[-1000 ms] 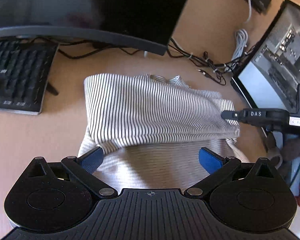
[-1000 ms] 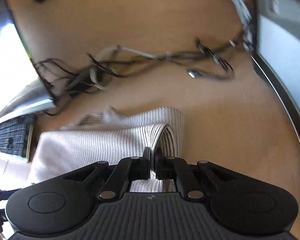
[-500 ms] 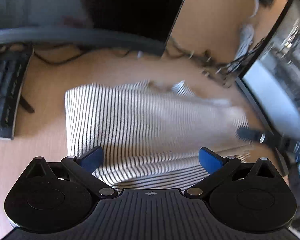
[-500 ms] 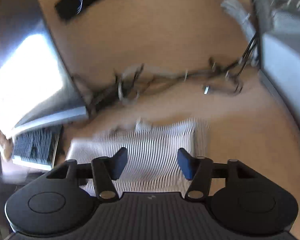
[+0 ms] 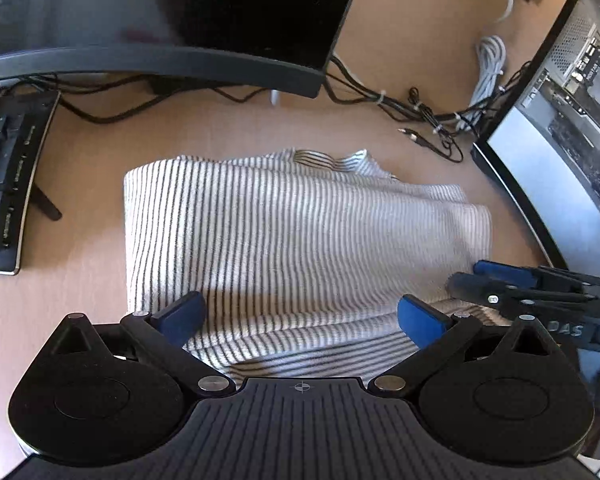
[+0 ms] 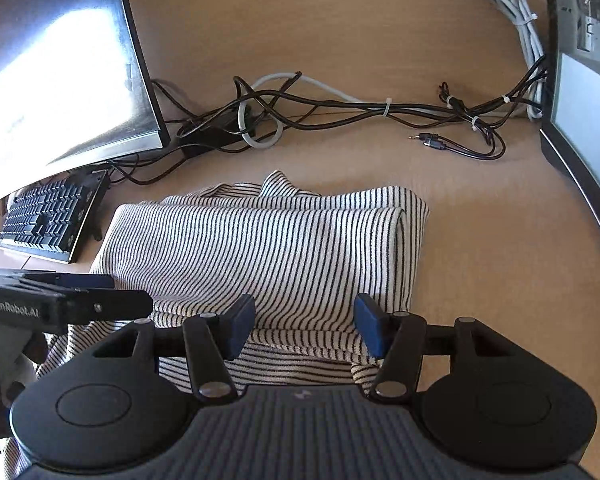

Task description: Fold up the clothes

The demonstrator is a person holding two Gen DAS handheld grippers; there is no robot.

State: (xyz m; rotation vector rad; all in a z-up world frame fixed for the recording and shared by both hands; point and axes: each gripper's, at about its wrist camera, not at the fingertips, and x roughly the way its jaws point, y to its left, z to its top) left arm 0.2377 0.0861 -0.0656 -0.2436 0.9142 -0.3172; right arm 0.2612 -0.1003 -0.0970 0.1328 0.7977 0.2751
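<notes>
A black-and-white striped garment lies folded in layers on the wooden desk, its collar at the far edge. My left gripper hovers open over the garment's near edge, with only cloth below its blue pads. In the right wrist view the same garment shows a rolled fold along its right side. My right gripper is open above the near right part, and nothing is pinched. Each gripper appears in the other's view: the right gripper at the garment's right edge, the left gripper at its left.
A curved monitor stands behind the garment, with a keyboard at the left. A second screen borders the right side. Tangled cables and a loose audio plug lie on the desk just beyond the collar.
My right gripper, shut on the garment's right fold a second ago, has opened and let go. The top layer now lies flat. Both grippers drew back toward the near edge.
</notes>
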